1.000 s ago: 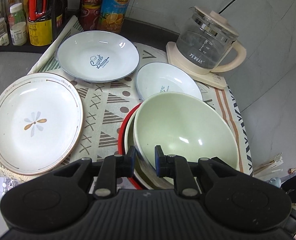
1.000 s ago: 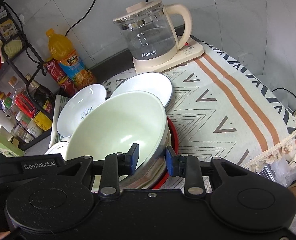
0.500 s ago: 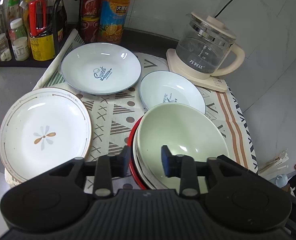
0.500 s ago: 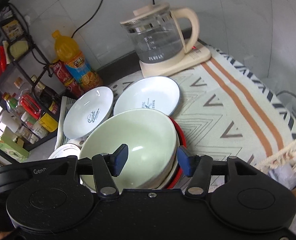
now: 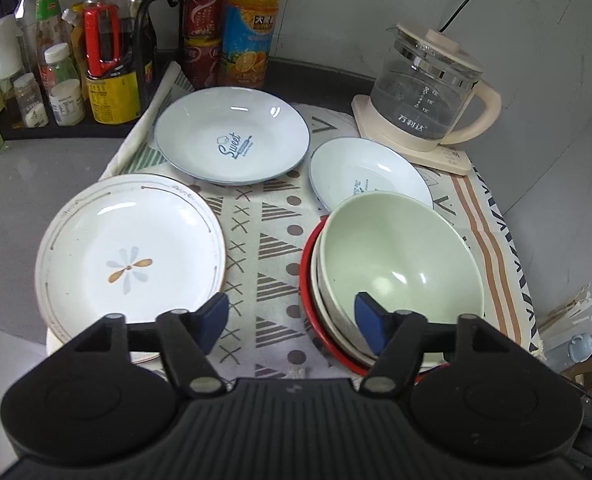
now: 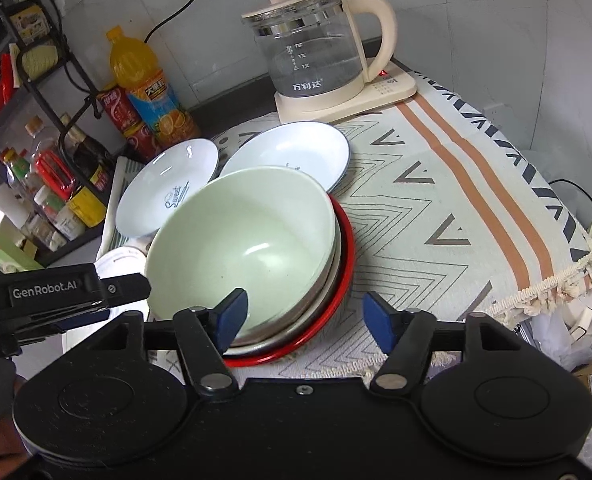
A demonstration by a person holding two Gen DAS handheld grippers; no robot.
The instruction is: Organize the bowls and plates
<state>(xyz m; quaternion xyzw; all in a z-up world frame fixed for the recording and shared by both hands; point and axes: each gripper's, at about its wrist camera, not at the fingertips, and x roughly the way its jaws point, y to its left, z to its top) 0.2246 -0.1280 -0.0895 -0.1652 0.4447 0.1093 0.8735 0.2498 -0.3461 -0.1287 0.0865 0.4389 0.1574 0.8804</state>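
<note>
Jaws of both our left gripper (image 5: 292,322) and right gripper (image 6: 305,316) opening, empty, off the pale green ceramic bowl (image 6: 244,240); we should withdraw without nudging it.

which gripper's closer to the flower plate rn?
Left. The left gripper, jaws opening and empty, hangs just beside the flower plate; the right gripper, also opening, straddles the green bowl's far rim.

bowl stack (image 5: 399,264) right | flower plate (image 5: 130,252) left | two plates (image 5: 232,140) behind | kettle (image 5: 427,92) far right
</note>
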